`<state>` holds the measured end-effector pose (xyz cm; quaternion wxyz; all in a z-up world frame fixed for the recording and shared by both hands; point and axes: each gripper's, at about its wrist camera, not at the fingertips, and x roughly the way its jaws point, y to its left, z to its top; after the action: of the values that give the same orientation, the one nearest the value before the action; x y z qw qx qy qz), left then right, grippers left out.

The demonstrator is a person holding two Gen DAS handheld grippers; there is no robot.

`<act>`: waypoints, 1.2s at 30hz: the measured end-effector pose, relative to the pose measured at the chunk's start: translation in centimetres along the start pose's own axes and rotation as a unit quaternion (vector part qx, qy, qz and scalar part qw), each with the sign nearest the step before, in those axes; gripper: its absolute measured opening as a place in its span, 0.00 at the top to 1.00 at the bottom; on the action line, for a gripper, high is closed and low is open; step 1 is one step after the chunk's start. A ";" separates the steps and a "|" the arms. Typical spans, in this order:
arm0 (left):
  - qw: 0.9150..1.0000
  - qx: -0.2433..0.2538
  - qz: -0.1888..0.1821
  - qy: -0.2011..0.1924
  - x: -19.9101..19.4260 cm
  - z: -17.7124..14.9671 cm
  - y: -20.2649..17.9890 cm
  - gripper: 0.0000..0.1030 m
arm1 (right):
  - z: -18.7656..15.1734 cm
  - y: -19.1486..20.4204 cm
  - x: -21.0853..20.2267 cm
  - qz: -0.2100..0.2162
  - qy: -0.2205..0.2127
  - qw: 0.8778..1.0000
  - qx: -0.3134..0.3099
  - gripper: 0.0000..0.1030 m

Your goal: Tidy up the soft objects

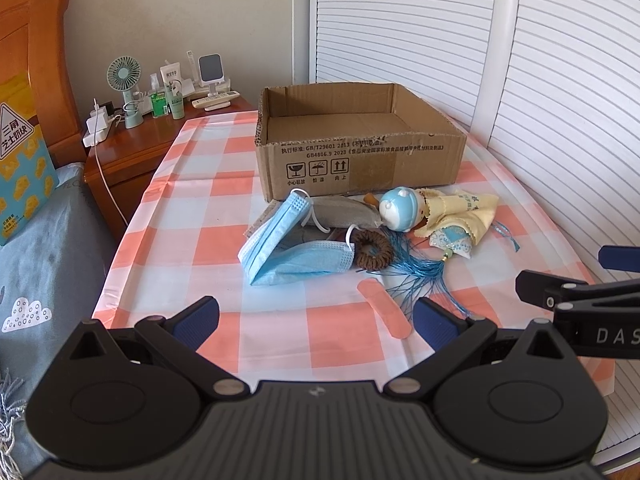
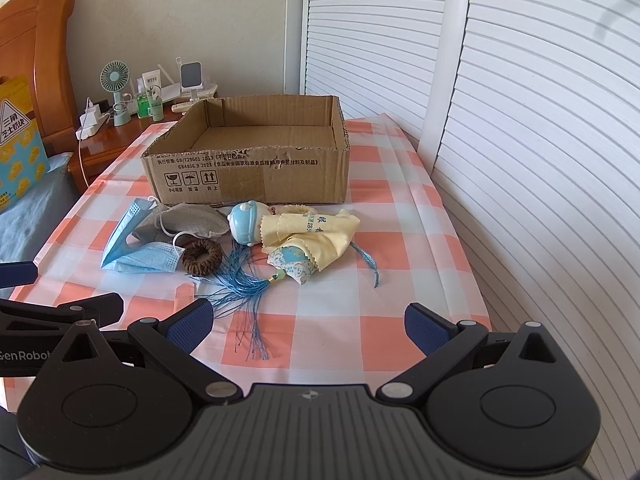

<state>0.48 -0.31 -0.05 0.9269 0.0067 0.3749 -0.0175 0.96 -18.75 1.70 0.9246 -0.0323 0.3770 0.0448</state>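
An empty cardboard box (image 1: 360,160) (image 2: 248,176) stands on the checked cloth. In front of it lies a pile: a blue face mask (image 1: 288,248) (image 2: 136,248), a grey pouch (image 1: 344,216) (image 2: 188,222), a brown scrunchie (image 1: 374,250) (image 2: 202,256), a blue-capped doll (image 1: 400,208) (image 2: 246,222), a yellow cloth (image 1: 460,208) (image 2: 316,236), a blue tasselled sachet (image 1: 452,242) (image 2: 296,264) and a pink plaster (image 1: 384,308) (image 2: 184,294). My left gripper (image 1: 316,322) is open and empty, short of the pile. My right gripper (image 2: 308,322) is open and empty, beside it.
A wooden nightstand (image 1: 132,148) (image 2: 104,144) with a fan, bottles and chargers stands at the back left. A bed with a blue cover (image 1: 44,248) lies to the left. White louvred doors (image 2: 520,120) run along the right.
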 end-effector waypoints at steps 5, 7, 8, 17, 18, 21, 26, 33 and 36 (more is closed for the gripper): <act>1.000 0.001 -0.004 0.002 0.6 0.2 0.3 0.01 | 0.0 0.1 0.6 0.007 0.006 1.000 -0.006 0.00; 1.000 0.004 -0.004 0.002 0.7 0.3 0.3 0.01 | 0.1 0.2 0.8 0.009 0.006 1.000 -0.009 0.00; 1.000 0.005 -0.004 0.001 0.8 0.3 0.4 0.01 | 0.1 0.2 0.9 0.010 0.005 1.000 -0.011 0.00; 1.000 0.006 -0.015 0.003 2.0 0.4 1.3 0.01 | 0.6 0.8 2.1 0.032 0.005 0.999 -0.030 0.00; 1.000 0.005 -0.017 0.004 2.2 0.4 1.4 0.01 | 0.6 0.9 2.3 0.036 0.004 0.999 -0.032 0.00; 1.000 0.004 -0.022 0.004 2.7 0.4 1.9 0.01 | 0.7 1.3 2.8 0.042 -0.002 0.998 -0.045 0.00; 1.000 0.006 -0.016 0.001 3.3 0.3 2.8 0.01 | 0.7 2.2 4.5 0.044 0.002 0.996 -0.079 0.00; 1.000 0.001 0.002 -0.002 4.0 0.0 5.3 0.01 | -0.2 3.7 7.2 0.063 0.013 0.991 -0.115 0.00; 1.000 -0.004 0.012 0.001 4.4 -0.1 6.3 0.01 | -0.2 4.6 7.5 0.086 0.006 0.989 -0.123 0.00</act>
<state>3.82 5.92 -3.17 0.9267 0.0073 0.3757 -0.0042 5.61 -13.77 -3.81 0.9038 -0.1140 0.3759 0.1699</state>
